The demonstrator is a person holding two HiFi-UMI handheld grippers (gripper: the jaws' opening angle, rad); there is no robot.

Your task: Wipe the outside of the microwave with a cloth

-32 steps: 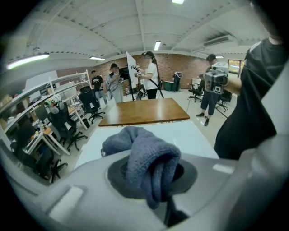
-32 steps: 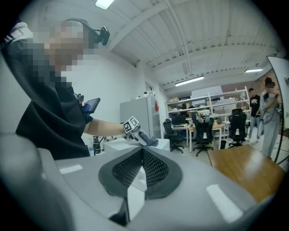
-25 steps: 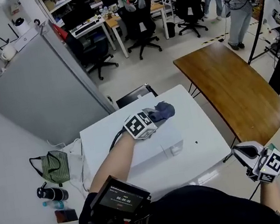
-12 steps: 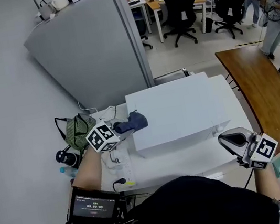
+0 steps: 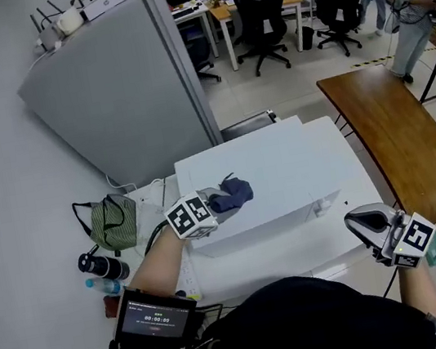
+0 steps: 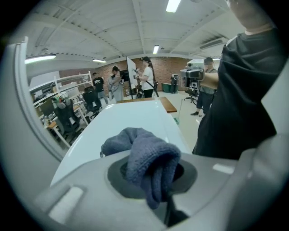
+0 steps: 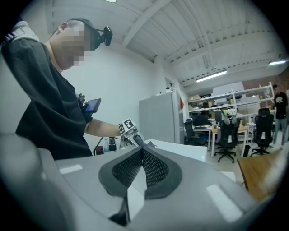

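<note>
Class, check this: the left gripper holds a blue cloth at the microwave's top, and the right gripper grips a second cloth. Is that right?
Not quite. The right gripper holds nothing: the right gripper view shows its jaws together and empty. The left gripper does hold the blue cloth at the microwave's top.

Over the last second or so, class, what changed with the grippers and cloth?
The left gripper swept the cloth across the top of the microwave toward its left front. It stayed shut on the cloth; the right gripper stayed shut, empty, at the right.
</note>
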